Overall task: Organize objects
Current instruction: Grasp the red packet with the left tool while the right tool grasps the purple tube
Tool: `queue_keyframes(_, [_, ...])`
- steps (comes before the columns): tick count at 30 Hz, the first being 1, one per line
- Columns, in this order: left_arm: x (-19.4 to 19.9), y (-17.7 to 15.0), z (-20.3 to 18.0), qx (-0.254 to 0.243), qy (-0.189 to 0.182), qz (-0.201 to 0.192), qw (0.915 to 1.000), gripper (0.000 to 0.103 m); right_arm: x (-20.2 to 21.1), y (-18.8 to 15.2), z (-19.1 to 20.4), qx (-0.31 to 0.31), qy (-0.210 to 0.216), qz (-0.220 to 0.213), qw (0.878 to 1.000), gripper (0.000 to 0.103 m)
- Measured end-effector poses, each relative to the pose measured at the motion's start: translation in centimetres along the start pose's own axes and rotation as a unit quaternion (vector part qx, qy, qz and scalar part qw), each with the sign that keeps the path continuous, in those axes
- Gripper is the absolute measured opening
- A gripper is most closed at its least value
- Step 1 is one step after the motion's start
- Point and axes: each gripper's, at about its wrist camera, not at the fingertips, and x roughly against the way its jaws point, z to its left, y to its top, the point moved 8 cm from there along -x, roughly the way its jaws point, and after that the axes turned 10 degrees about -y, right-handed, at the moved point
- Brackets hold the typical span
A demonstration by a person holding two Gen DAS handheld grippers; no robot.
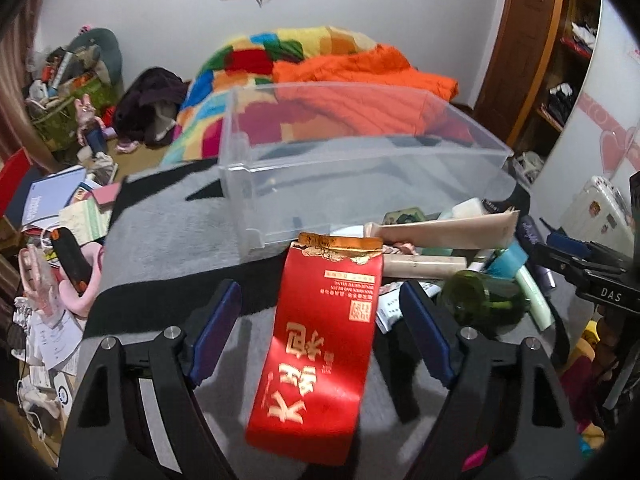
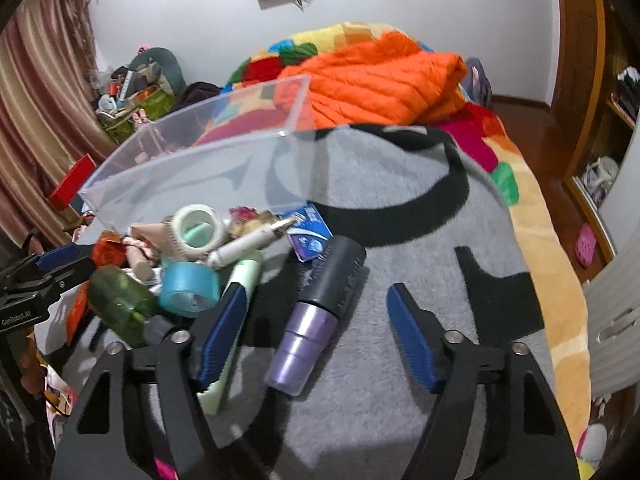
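Observation:
A clear plastic bin (image 1: 360, 168) stands empty on a grey and black blanket (image 1: 168, 232); it also shows in the right wrist view (image 2: 208, 168). My left gripper (image 1: 320, 300) is open, its blue pads either side of a red packet (image 1: 324, 344) with gold writing, not touching it. My right gripper (image 2: 316, 300) is open around a purple and black bottle (image 2: 320, 312) lying on the blanket. A pile of small items lies by the bin: green bottle (image 2: 120, 300), teal tape roll (image 2: 188, 288), white tape roll (image 2: 200, 228), tubes (image 2: 248, 244).
Orange jacket (image 2: 380, 80) and a colourful quilt (image 1: 256, 60) lie behind the bin. Books and papers (image 1: 60, 208) clutter the floor at left. A wooden shelf (image 1: 560, 60) stands at right. The other gripper shows at the edge of each view (image 1: 600, 276) (image 2: 40, 276).

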Motion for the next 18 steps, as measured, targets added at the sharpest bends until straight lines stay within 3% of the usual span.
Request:
queue_keyframes(4, [-1.6,-0.4,0.6,0.011,-0.012,0.023,0.9996,0.081,-0.8,-0.3,-0.5,-0.005,-0.007,0.011,1.000,0.047])
queue_keyframes(7, [-2.3,-0.9,0.8,0.022,-0.025,0.027,0.9991,0.059,-0.6,-0.3,-0.8,-0.006,-0.007,0.007,1.000,0.032])
queue_keyframes(8, [-2.4,-0.9,0.8,0.027,-0.027,0.025,0.9990,0.059,-0.6,-0.3,-0.8,-0.007,-0.003,0.008,1.000,0.026])
queue_keyframes(18, [0.8,-1.4,1.5,0.055,-0.020,-0.031,0.9978,0.054,1.2,0.7,-1.2,-0.017,0.000,-0.018,1.000,0.024])
